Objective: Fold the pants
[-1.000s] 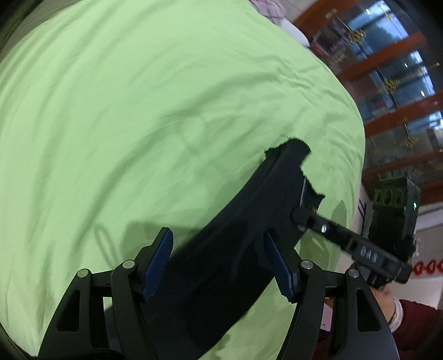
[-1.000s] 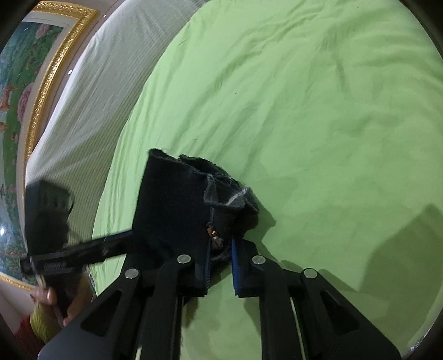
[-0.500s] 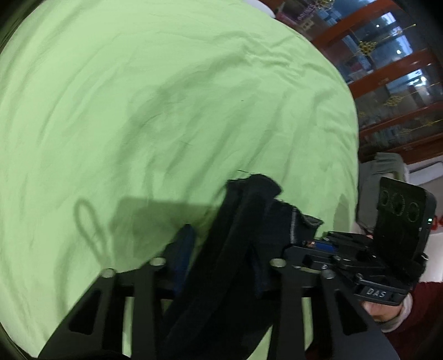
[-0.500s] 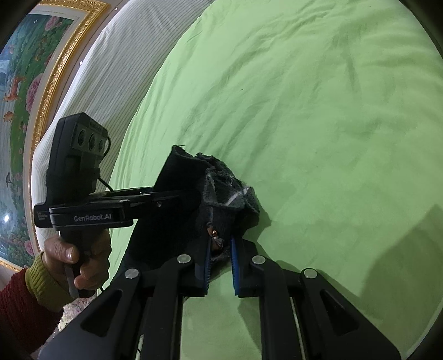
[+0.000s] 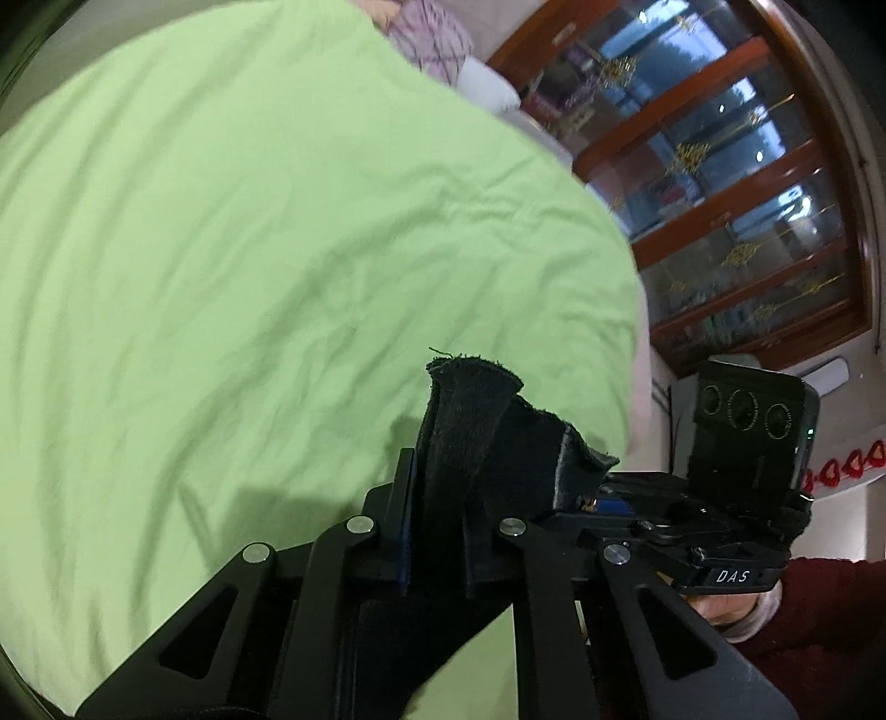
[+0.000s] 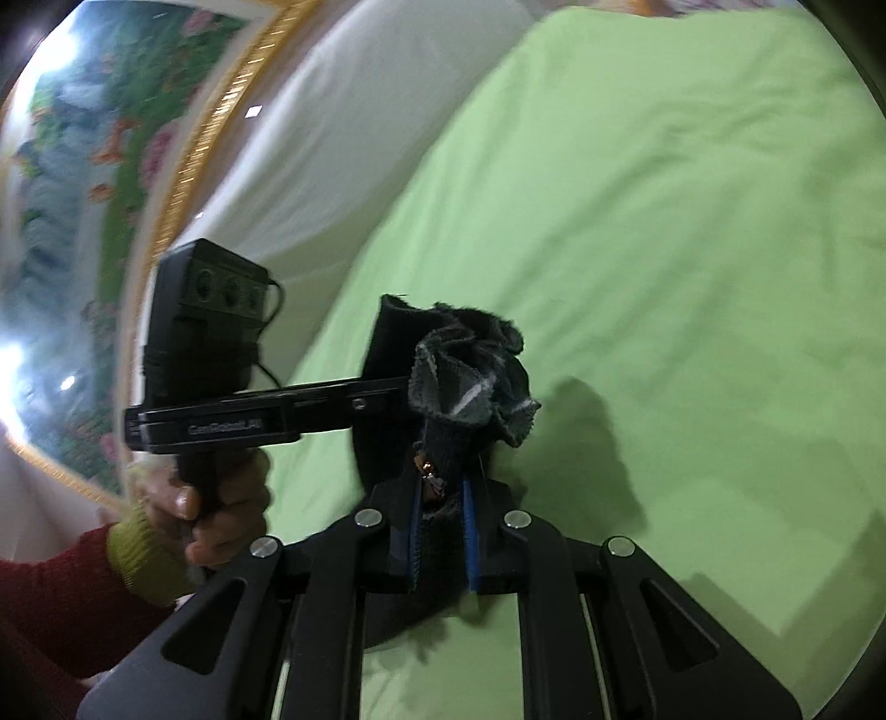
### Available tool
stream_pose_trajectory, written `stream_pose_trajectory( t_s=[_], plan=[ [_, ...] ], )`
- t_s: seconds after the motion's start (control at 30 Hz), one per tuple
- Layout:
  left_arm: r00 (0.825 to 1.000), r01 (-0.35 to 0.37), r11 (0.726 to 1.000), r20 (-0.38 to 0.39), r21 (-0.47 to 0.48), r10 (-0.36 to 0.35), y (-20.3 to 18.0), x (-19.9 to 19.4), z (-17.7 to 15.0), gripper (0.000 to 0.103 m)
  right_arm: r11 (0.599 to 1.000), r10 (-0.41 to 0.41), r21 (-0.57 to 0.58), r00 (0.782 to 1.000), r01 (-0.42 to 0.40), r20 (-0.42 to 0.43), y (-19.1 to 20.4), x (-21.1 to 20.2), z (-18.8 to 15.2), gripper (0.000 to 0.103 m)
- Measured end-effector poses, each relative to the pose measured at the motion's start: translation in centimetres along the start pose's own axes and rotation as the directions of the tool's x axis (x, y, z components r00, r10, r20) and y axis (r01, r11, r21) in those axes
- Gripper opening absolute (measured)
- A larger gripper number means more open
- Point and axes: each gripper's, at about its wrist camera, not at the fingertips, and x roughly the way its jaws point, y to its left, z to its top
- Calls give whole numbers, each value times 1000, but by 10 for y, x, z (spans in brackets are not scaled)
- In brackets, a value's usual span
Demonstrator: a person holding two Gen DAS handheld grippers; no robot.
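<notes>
Your left gripper (image 5: 437, 498) is closing its jaws on a bunched edge of the dark pants (image 5: 476, 437). Your right gripper (image 6: 440, 531) pinches the pants tight too. The pants hang between them, lifted above the green bed (image 5: 249, 249).

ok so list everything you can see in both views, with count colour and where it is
pants: one, black, bunched, held up over the bed between both grippers
bedsheet: one, light green, wrinkled, covering the bed
white bedding: one, along the sheet's far edge in the right view
painting: one, gold-framed, green and floral, on the wall
cabinet: one, red-brown wood with glass doors, beyond the bed
pink checked cloth: one, at the bed's far end
left gripper: black, blue pads, jaws closing on the pants
right gripper: black, blue pads, shut on the pants
hand: red sleeve, yellow-green cuff, holding the left gripper's handle
</notes>
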Motion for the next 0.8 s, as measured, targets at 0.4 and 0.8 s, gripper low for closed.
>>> stream_pose_trajectory(
  t_s=[0.4,0.8],
  plan=[
    [982,-9,997,187,-82,24,7,-107,-71,11,961,176,-182,968,-208,-179,83,30,-17,13],
    [955,-9,956,280,-295,95,53,-153,-169,6,919,170,-258,891,-297,-420,121,91,-65,13]
  ],
)
